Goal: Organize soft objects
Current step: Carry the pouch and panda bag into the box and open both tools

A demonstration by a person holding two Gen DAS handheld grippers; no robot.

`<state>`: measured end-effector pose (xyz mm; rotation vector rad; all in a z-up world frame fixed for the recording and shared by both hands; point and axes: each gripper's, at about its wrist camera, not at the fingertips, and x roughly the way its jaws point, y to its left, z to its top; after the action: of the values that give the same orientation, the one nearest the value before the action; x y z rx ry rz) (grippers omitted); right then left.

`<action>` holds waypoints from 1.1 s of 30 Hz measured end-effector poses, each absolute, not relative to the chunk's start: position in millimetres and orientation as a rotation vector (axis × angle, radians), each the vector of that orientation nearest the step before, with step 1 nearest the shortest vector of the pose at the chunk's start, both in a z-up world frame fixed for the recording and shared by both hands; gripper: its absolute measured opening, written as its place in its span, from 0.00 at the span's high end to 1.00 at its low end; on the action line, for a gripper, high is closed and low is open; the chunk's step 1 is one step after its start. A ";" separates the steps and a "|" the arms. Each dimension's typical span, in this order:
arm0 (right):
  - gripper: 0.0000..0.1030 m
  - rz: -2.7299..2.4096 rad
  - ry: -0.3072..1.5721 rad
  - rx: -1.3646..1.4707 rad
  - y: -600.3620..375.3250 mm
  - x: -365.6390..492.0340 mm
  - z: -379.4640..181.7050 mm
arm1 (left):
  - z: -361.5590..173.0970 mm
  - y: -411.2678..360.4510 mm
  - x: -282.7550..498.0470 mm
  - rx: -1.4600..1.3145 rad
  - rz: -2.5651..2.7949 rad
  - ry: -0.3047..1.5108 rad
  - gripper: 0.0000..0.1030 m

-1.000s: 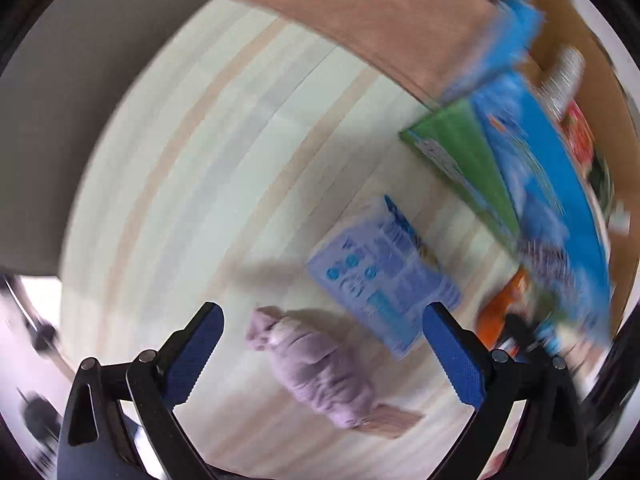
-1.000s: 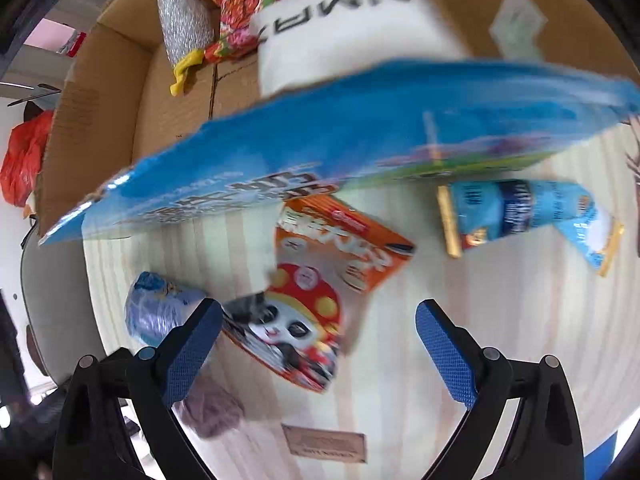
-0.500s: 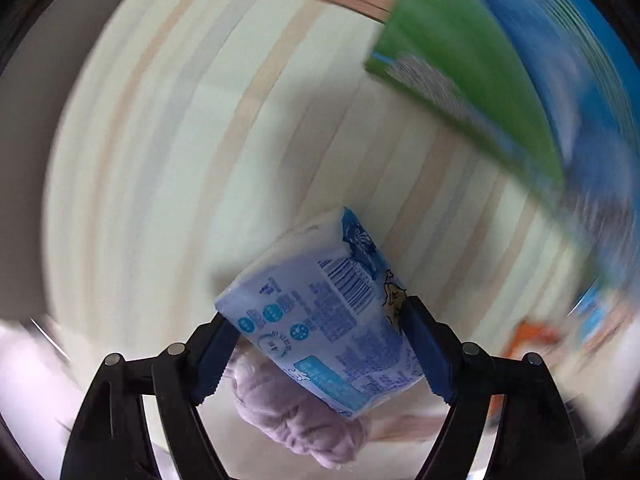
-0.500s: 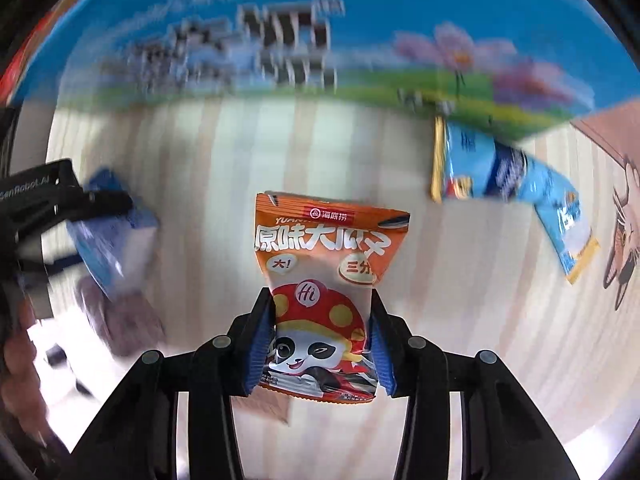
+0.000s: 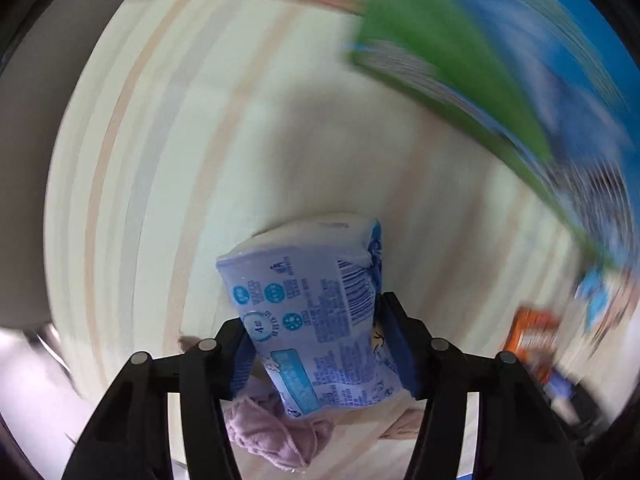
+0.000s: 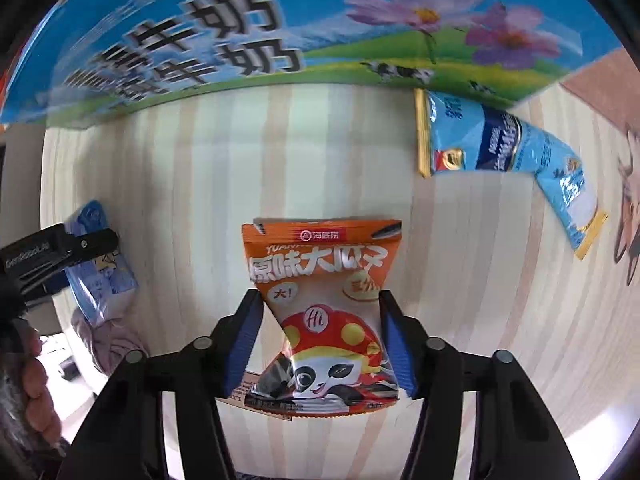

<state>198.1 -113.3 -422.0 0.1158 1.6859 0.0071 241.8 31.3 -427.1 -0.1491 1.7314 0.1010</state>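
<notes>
A pale blue tissue pack (image 5: 304, 264) sits between the blue pads of my left gripper (image 5: 316, 320), whose jaws are closing; the pads press its sides just above the striped tabletop (image 5: 200, 140). A purple cloth (image 5: 272, 432) lies under it. In the right wrist view an orange snack packet with a panda (image 6: 324, 264) is pinched at its waist by my right gripper (image 6: 320, 300), whose jaws are easing open a little. The tissue pack (image 6: 100, 276) and the purple cloth (image 6: 108, 340) also show at the left there.
A big blue and green milk carton box (image 6: 280, 20) spans the far side; it appears blurred in the left wrist view (image 5: 480, 80). A long light-blue snack packet (image 6: 500, 144) lies at the right. A person's hand (image 6: 32, 400) shows at the lower left.
Both grippers came down and went from wide open to pressing on their packs. The left moved from over the purple cloth onto the tissue pack; the right holds the orange packet.
</notes>
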 end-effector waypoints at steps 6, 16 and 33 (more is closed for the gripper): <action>0.56 0.045 1.673 0.072 -108.5 182.0 -416.6 | -434.2 -28.2 224.1 0.013 -0.143 1.753 0.46; 0.46 0.062 1.704 0.258 -134.4 181.9 -419.0 | -429.9 43.0 223.4 -0.177 -0.090 1.803 0.38; 0.62 0.095 1.577 0.245 -112.0 164.6 -368.6 | -321.1 10.4 232.2 -0.164 -0.169 1.643 0.67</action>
<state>164.6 -112.0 -368.6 0.2454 1.5765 0.0951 232.2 10.4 -321.1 -0.1644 1.6431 -0.1692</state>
